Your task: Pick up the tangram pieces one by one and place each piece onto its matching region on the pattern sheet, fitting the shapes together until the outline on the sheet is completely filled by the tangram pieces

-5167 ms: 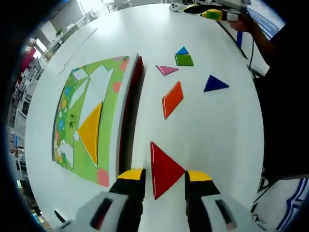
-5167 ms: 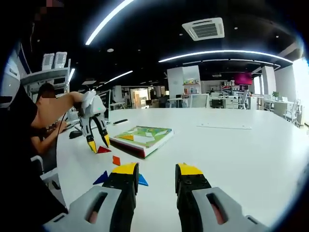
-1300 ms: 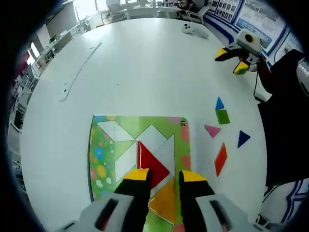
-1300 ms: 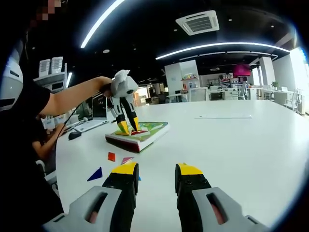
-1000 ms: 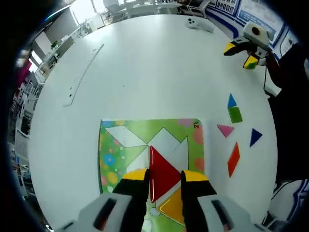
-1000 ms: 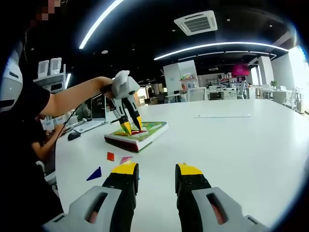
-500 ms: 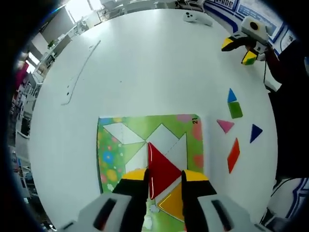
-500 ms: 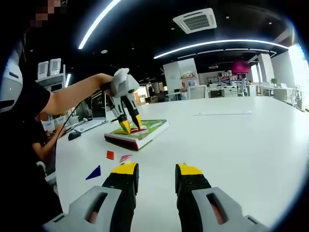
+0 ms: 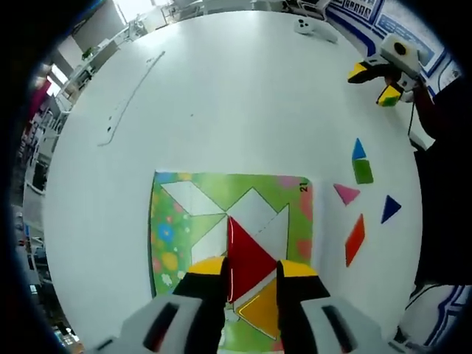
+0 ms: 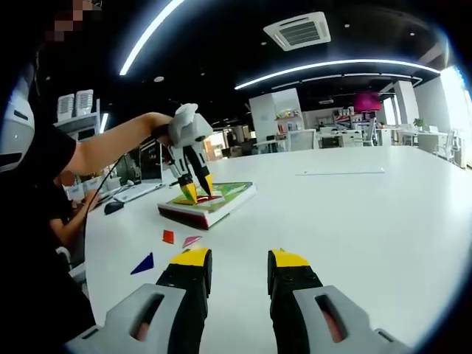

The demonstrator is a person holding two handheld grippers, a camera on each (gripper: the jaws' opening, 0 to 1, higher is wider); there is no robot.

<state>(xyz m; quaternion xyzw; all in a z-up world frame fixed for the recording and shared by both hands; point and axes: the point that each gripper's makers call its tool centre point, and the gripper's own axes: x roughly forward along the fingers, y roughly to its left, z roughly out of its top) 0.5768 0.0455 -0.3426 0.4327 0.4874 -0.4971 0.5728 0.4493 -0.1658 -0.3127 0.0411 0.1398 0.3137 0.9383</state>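
Large white table [image 10: 354, 214] in an open office, dark ceiling with long curved light strips [image 10: 335, 68], square ceiling air vent [image 10: 297, 32] (upper middle), bright windows at far right, distant desks and chairs.

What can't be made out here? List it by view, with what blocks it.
- Left gripper view: the near corner of the red triangle lies between the jaws of the left hand-held gripper; whether it rests on the pattern sheet is unclear.
- Left gripper view: the yellow triangle is partly hidden by the jaws.
- Right gripper view: the sheet's outline is too small and oblique to read.
- Right gripper view: the right hand-held gripper hides part of the table.
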